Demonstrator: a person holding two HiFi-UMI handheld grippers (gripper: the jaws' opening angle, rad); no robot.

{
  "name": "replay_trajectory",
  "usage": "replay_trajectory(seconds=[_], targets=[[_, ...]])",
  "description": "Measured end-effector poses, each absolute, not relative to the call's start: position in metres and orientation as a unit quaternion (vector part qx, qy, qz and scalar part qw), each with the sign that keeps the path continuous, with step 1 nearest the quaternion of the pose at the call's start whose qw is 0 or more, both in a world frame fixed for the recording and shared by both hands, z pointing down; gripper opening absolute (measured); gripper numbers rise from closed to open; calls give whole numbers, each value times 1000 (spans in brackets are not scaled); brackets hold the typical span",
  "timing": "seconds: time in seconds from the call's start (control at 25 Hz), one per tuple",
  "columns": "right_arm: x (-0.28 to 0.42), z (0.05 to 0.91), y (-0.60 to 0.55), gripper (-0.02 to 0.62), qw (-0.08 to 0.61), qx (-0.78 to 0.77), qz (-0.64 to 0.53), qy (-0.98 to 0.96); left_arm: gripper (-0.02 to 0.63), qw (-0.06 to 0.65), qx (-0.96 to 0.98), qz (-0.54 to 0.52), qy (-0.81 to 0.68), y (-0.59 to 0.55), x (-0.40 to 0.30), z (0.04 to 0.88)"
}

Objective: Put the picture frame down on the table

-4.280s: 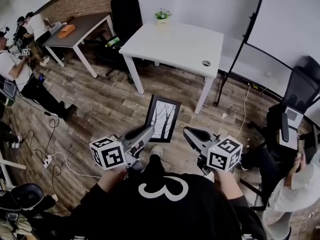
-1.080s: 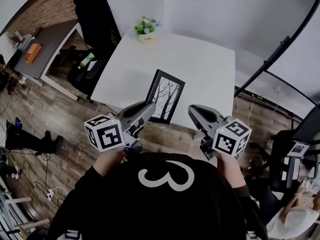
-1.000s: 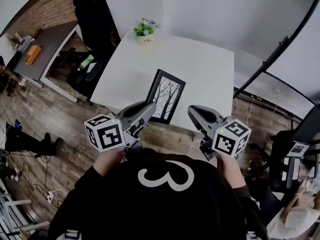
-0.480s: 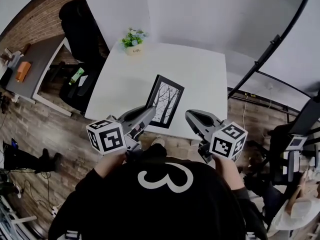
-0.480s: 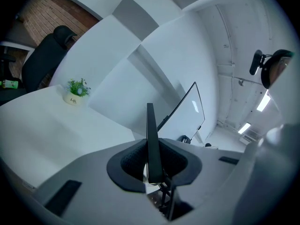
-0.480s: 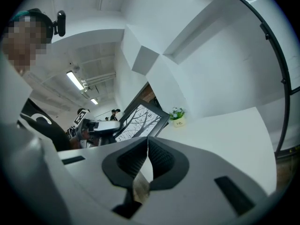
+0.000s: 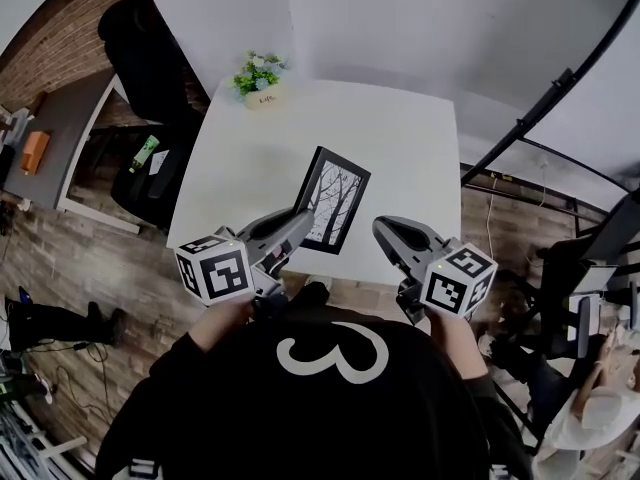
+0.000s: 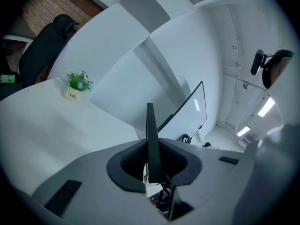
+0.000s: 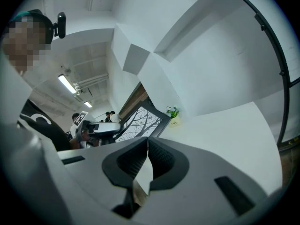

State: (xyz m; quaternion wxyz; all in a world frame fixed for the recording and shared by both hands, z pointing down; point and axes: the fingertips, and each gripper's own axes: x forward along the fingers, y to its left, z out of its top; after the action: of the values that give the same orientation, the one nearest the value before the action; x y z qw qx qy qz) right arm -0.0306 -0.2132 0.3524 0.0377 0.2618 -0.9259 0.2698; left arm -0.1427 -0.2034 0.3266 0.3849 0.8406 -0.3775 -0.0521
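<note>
The picture frame (image 7: 335, 199) is black with a bare-tree print. It hangs tilted over the near part of the white table (image 7: 400, 138); I cannot tell whether it touches the top. My left gripper (image 7: 299, 220) is shut on its lower left corner. In the left gripper view the frame (image 8: 150, 135) stands edge-on, pinched between the jaws of the left gripper (image 8: 151, 168). My right gripper (image 7: 384, 232) hovers just right of the frame, shut on nothing. The right gripper view shows the frame (image 9: 140, 121) beyond the closed right gripper (image 9: 147, 149), with the left gripper (image 9: 101, 127) holding it.
A small potted plant (image 7: 259, 74) stands at the table's far left corner. A black office chair (image 7: 140, 48) is left of the table, a grey desk (image 7: 60, 158) further left. A whiteboard stand's black leg (image 7: 540, 108) runs along the right. A person (image 7: 600, 408) sits lower right.
The table has drawn closer and the frame, carried over the wooden floor earlier, now hangs over the table's near edge. Both grippers keep their hold and spacing.
</note>
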Motion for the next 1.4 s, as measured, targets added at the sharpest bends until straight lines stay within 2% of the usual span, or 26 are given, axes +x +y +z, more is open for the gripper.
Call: replay_trajectory(seconds=[1.4], targets=[[-31, 445, -265, 25, 55, 311, 375, -872, 80, 472, 806, 48, -353, -280, -141, 446]])
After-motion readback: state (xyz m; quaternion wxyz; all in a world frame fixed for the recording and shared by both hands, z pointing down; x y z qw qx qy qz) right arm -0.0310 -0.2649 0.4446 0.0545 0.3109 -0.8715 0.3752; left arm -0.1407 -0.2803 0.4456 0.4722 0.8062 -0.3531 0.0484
